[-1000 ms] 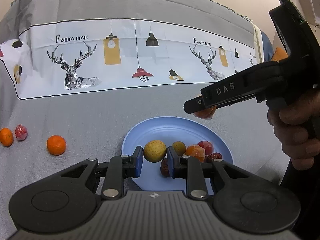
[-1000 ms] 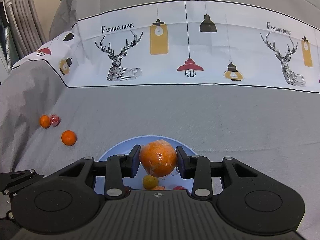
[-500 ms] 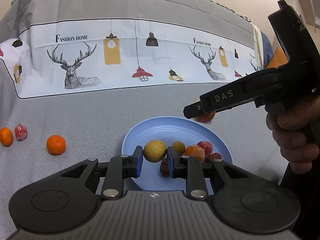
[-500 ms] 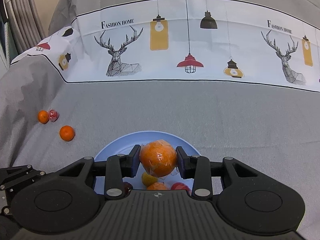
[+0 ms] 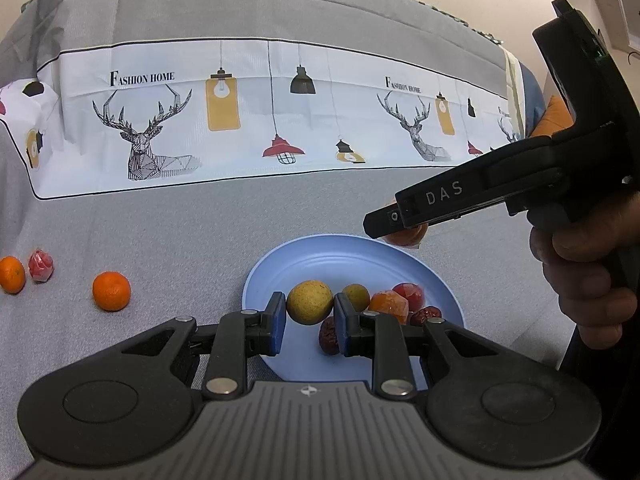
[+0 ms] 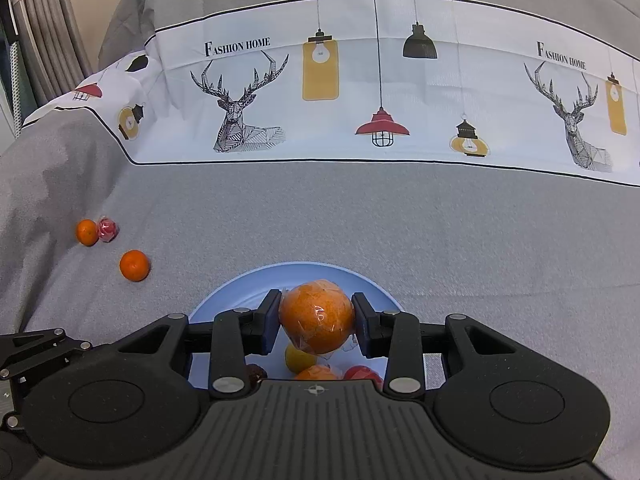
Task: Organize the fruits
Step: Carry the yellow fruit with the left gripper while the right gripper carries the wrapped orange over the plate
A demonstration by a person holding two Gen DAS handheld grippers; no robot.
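1. A yellow-green fruit (image 5: 309,307) sits clamped in the left gripper (image 5: 309,322) over the blue plate's (image 5: 280,268) near edge.
2. The right gripper (image 6: 316,322) pinches a film-wrapped orange (image 6: 316,317) above the plate's far rim.
3. Plated: small yellow fruit (image 5: 356,297), wrapped orange and red pieces, dates.
4. Open grey cloth (image 5: 180,240) spreads left to two loose oranges (image 5: 111,291) and a red wrapped fruit (image 5: 40,266).
5. Both gripper bodies hide the cloth's near edge.

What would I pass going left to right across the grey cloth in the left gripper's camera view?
small orange → red wrapped fruit → loose orange → blue plate → yellow-green fruit pinched in the left gripper → person's hand
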